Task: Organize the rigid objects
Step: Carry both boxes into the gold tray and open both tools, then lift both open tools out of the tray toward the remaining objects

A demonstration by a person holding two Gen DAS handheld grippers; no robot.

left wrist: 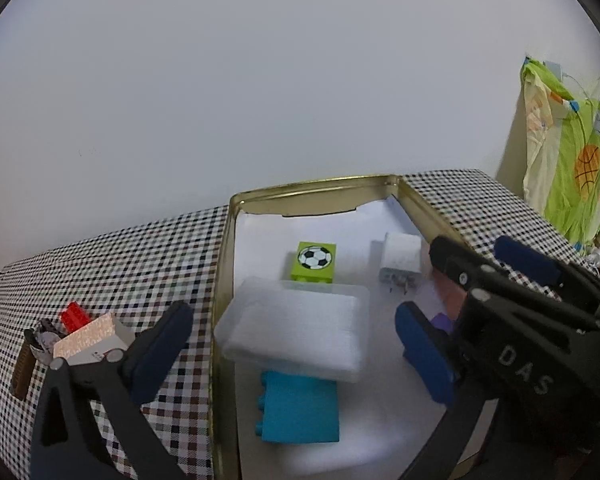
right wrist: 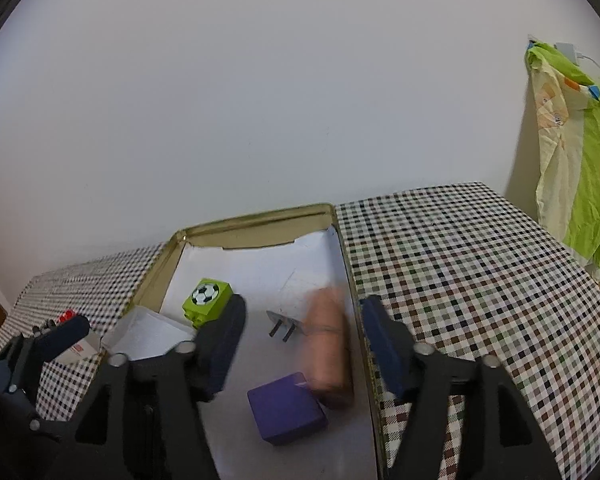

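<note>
A gold tin (left wrist: 224,280) lined with white paper lies on the checked table. In it are a green football brick (left wrist: 314,262), a white charger plug (left wrist: 400,260), a teal brick (left wrist: 300,408) and a clear plastic box (left wrist: 296,324). My left gripper (left wrist: 292,312) is open wide astride the clear box, its pads off it and its left finger outside the tin. My right gripper (right wrist: 305,306) is open over the tin's right side. A blurred pink block (right wrist: 328,352) lies between its fingers, untouched by the pads, beside a purple block (right wrist: 286,408).
On the cloth left of the tin lie a red brick (left wrist: 74,314), a small pink-topped box (left wrist: 92,338) and a brown strip (left wrist: 22,372). The checked table (right wrist: 460,280) stretches right of the tin. A green patterned cloth (right wrist: 576,160) hangs at the far right, a white wall behind.
</note>
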